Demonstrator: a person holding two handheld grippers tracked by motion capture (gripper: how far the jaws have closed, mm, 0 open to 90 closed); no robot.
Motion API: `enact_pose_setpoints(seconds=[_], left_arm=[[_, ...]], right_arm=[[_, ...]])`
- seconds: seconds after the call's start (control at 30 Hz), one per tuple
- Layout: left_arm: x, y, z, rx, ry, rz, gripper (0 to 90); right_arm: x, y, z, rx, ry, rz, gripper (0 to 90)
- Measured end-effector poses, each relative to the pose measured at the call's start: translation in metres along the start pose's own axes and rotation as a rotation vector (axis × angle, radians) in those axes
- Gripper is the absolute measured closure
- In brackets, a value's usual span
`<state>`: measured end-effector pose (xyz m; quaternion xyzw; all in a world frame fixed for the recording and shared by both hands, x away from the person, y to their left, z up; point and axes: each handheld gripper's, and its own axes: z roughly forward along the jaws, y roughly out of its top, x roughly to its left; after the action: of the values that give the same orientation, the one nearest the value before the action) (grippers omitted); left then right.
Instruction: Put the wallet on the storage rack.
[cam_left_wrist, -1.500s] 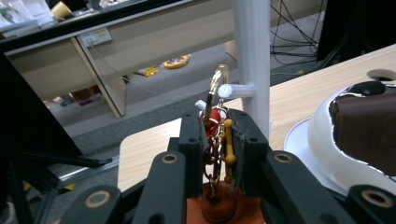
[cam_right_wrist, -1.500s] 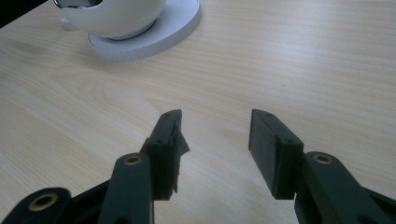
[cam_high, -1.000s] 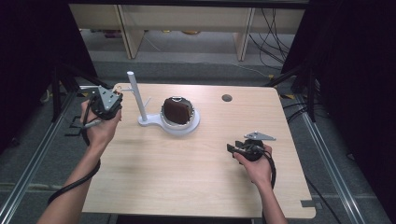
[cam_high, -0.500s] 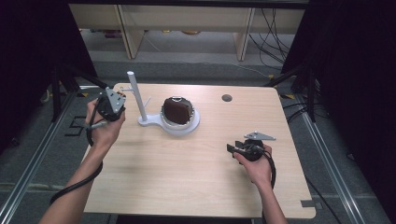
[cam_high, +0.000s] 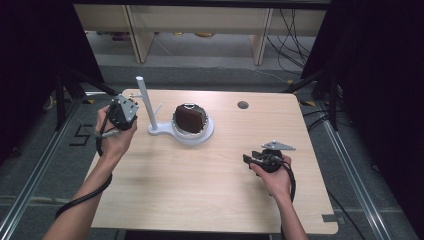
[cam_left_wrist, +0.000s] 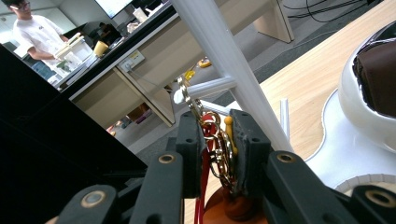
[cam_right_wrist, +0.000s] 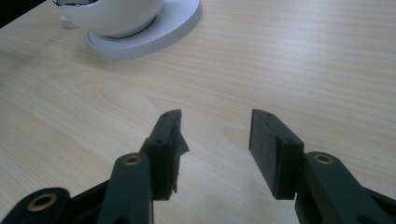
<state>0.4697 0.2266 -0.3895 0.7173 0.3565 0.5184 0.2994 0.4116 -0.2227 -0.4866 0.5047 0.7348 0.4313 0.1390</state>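
The left hand-held gripper (cam_left_wrist: 215, 154) is clamped on a keychain (cam_left_wrist: 217, 140) just beside the stand (cam_high: 144, 102) peg (cam_left_wrist: 205, 88), so a misaligned ring could slip past it, while the right hand-held gripper (cam_right_wrist: 215, 140) rests with jaws apart over the desk (cam_high: 200, 190).

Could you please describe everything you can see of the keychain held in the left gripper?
The keychain is a gold-coloured metal chain of links and clasps with a small yellow-orange peg-like piece, a red strand and a rounded orange-brown piece at the bottom. It is pinched between the black jaws of the left gripper, with its top links rising beside a short side peg of the white stand. Whether it touches the peg is unclear.
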Motion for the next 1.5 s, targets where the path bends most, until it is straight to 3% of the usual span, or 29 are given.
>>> enact_pose_setpoints(seconds=[0.03, 0.27, 0.33, 0.47, 0.63, 0.67, 0.8, 0.93, 1.17, 1.23, 1.3, 1.4, 1.5], left_arm=[[0.000, 0.000, 0.000, -0.001, 0.000, 0.009, 74.1], [-0.001, 0.001, 0.001, 0.005, -0.006, 0.022, 73.7], [-0.001, 0.000, 0.002, -0.002, -0.010, 0.024, 73.4], [-0.002, 0.000, 0.004, -0.003, -0.022, 0.033, 72.1], [-0.004, -0.002, 0.006, -0.024, -0.054, 0.045, 66.9], [-0.004, -0.002, 0.006, -0.031, -0.071, 0.029, 65.0], [-0.005, -0.003, 0.006, -0.071, -0.116, -0.021, 49.3], [-0.005, -0.009, 0.001, -0.079, -0.128, -0.038, 47.5], [0.002, -0.027, -0.014, -0.099, -0.179, -0.189, 43.5], [0.005, -0.036, -0.019, -0.098, -0.205, -0.241, 42.0], [0.008, -0.044, -0.023, -0.090, -0.208, -0.274, 40.5], [0.011, -0.056, -0.031, -0.083, -0.224, -0.340, 39.3], [0.013, -0.069, -0.040, -0.083, -0.237, -0.379, 37.8]], right_arm=[[-0.003, 0.000, 0.001, -0.008, -0.003, -0.028, 54.8], [-0.002, 0.000, 0.001, -0.008, -0.003, -0.028, 54.8], [0.000, 0.000, 0.000, 0.001, 0.002, 0.004, 54.8], [-0.003, 0.000, 0.002, -0.015, 0.008, -0.027, 54.7], [-0.002, 0.000, 0.001, -0.011, 0.009, -0.011, 54.2], [0.000, -0.001, 0.001, -0.005, 0.009, 0.007, 54.0], [-0.003, 0.000, 0.002, -0.014, 0.006, -0.033, 53.5], [-0.002, 0.000, 0.001, -0.006, 0.001, -0.033, 53.4], [-0.004, 0.000, 0.001, -0.018, 0.006, -0.028, 53.3], [0.000, 0.000, -0.001, 0.003, -0.005, 0.009, 53.2], [-0.004, 0.000, 0.000, -0.017, 0.002, -0.029, 53.2], [-0.003, 0.000, 0.000, -0.016, 0.002, -0.028, 53.1], [-0.003, 0.000, 0.000, -0.011, 0.001, -0.027, 53.0]])
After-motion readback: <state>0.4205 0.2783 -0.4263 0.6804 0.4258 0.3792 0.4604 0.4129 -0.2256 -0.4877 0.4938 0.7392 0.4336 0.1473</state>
